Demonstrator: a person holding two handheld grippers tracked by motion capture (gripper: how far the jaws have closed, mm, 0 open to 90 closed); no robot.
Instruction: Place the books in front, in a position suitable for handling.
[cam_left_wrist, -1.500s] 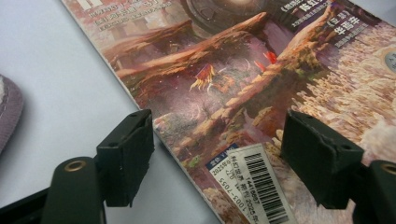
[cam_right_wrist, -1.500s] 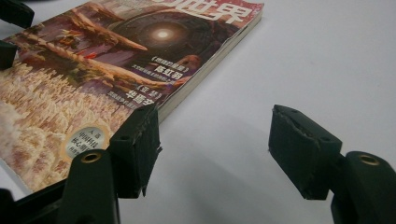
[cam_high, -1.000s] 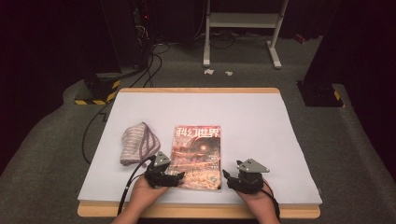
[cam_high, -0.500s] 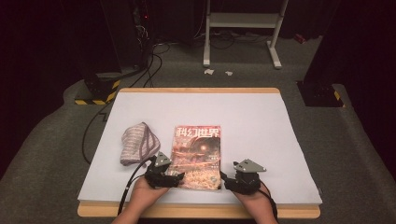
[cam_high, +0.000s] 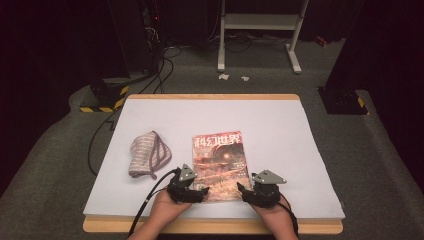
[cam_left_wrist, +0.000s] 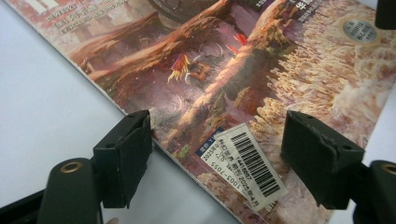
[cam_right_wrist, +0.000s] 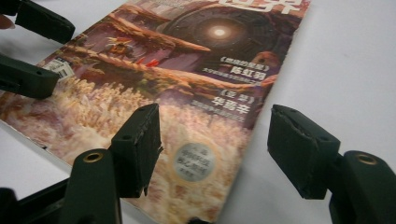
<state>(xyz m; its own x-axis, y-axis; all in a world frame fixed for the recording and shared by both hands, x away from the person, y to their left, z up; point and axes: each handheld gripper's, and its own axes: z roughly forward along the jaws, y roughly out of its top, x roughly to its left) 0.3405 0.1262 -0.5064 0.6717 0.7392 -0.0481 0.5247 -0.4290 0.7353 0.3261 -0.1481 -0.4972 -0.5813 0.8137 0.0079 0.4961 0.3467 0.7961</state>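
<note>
Magazine (cam_high: 220, 165) lies flat on the desk (cam_high: 280, 130); left hand-held gripper (cam_left_wrist: 217, 140) and right hand-held gripper (cam_right_wrist: 215, 140) straddle its near corners, both released.

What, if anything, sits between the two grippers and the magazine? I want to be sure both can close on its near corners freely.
Nothing visible does. The left gripper straddles the magazine at its barcode corner, the right gripper straddles the other near corner, both open. The striped pouch lies apart, to the magazine's left on the table.
</note>
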